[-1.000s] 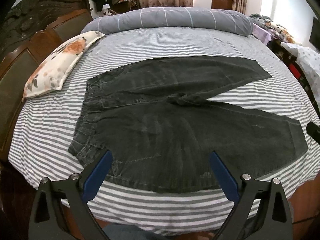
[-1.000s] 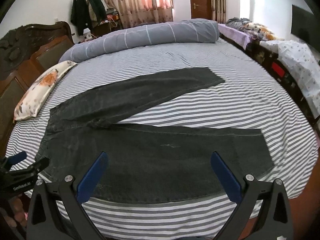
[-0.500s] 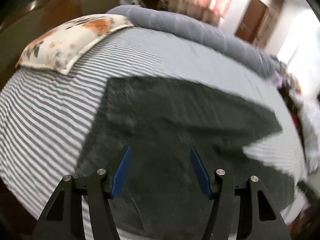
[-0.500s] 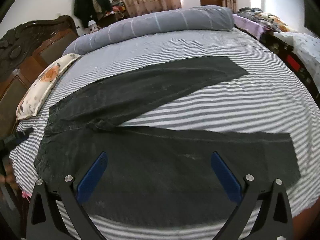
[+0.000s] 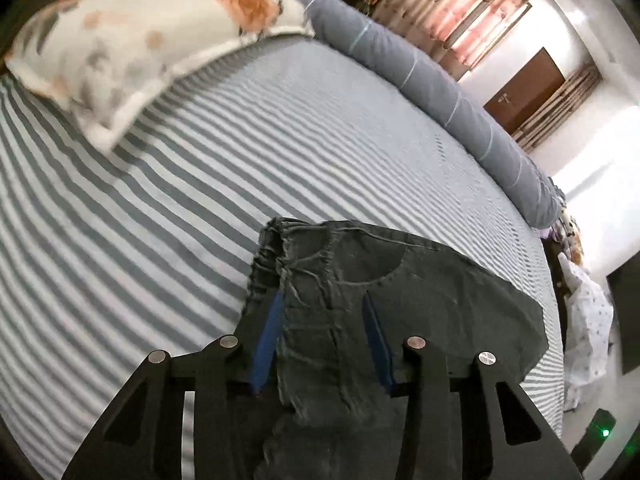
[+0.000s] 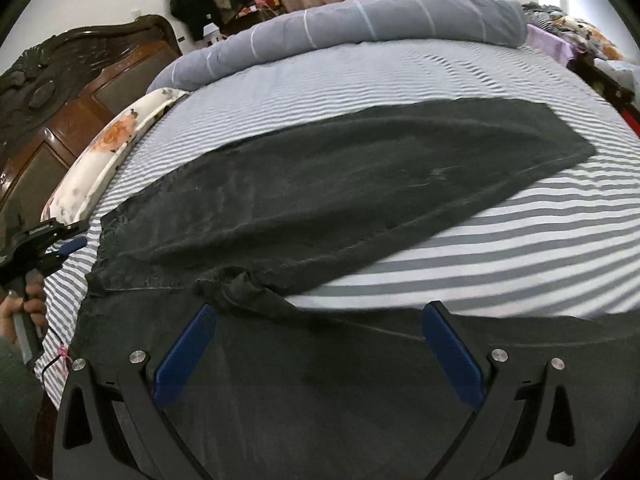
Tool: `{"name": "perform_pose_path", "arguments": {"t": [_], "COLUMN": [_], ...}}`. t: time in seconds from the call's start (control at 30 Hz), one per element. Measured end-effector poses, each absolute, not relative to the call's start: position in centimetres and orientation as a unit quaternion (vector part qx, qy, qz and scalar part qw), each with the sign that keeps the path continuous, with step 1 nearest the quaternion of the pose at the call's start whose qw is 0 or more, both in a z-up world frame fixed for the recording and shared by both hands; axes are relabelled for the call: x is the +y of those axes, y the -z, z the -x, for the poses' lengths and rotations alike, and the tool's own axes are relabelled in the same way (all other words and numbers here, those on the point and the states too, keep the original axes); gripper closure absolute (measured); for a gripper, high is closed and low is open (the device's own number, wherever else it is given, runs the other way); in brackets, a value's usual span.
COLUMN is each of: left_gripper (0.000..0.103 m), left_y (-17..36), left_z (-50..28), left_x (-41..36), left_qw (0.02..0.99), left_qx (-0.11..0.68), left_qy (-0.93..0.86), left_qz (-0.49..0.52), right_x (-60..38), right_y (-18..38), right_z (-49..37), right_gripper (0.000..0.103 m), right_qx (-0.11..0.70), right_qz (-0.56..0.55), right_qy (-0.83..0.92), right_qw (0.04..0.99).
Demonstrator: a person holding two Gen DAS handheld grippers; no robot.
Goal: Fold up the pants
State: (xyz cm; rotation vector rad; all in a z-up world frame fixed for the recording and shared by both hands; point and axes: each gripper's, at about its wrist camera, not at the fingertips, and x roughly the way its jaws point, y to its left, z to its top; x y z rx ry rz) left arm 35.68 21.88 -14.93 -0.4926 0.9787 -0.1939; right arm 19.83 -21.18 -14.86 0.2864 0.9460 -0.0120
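Note:
Dark grey pants (image 6: pixel 360 184) lie spread on the striped bed, legs pointing right. My left gripper (image 5: pixel 322 304) sits low over the elastic waistband (image 5: pixel 280 256), its blue pads on either side of bunched waist fabric, the jaws narrowed but with a gap; I cannot tell whether they pinch it. My right gripper (image 6: pixel 316 316) is wide open just above the near leg, close to the crotch (image 6: pixel 240 280). The left gripper also shows in the right wrist view (image 6: pixel 68 244) at the waistband's left edge.
A floral pillow (image 5: pixel 132 40) lies at the head of the bed by the wooden headboard (image 6: pixel 60 92). A rolled grey duvet (image 6: pixel 360 20) runs along the far side. Striped sheet (image 5: pixel 100 240) surrounds the pants.
My left gripper has dropped down and forward to the waistband and narrowed its jaws around the fabric. My right gripper has moved forward and lower towards the crotch, still wide open.

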Motion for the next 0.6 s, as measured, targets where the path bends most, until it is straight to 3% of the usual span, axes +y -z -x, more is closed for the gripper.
{"name": "perform_pose_path", "arguments": {"t": [0.5,0.6], "left_gripper": [0.061,0.07], "left_y": [18.2,18.0], "left_z": [-41.7,-41.0], "left_x": [23.0,23.4], "left_qw": [0.827,0.812], "left_qx": [0.48,0.479], "left_qy": [0.109,0.146], "left_qz": [0.272,0.3], "right_x": [-21.9,-21.8], "right_y": [18.5,18.5], "right_z": [-21.4,-21.5], "right_gripper": [0.001,0.001], "right_qx": [0.473,0.47], "right_qz": [-0.149,-0.149], "right_qy": [0.012,0.01], "right_qw": [0.868,0.87]}}
